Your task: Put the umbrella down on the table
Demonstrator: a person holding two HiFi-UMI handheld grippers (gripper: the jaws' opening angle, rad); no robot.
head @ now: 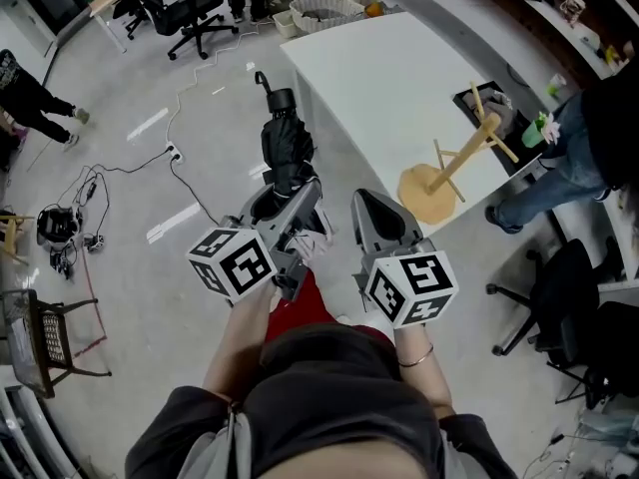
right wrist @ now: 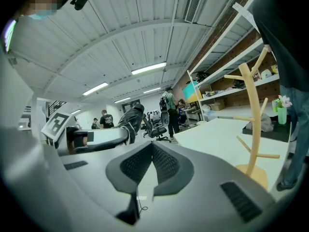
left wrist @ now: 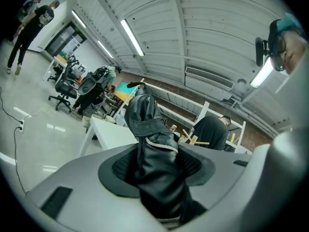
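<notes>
Head view looks steeply down on a person standing on a pale grey floor, a gripper in each hand. The left gripper is clamped on a folded black fabric umbrella. The left gripper view shows the wrapped canopy filling the gap between the two dark pads, which press on it from both sides. The umbrella lies roughly level and points away from the person, with its black handle at the far end. It hangs over the floor, just beside the near left corner of a white rectangular table, and touches no part of the tabletop.

The right gripper is beside the left one, close to the table's near edge. In the right gripper view its jaws meet at the tips with nothing between them. Each gripper carries a white cube with black square markers near the hand.

On the table's near right stands a pale wooden peg stand with a round base, upright in the right gripper view. A person in blue jeans stands at the table's right side. Black office chairs are at the far end of the room, and black cables trail across the floor to the left.
</notes>
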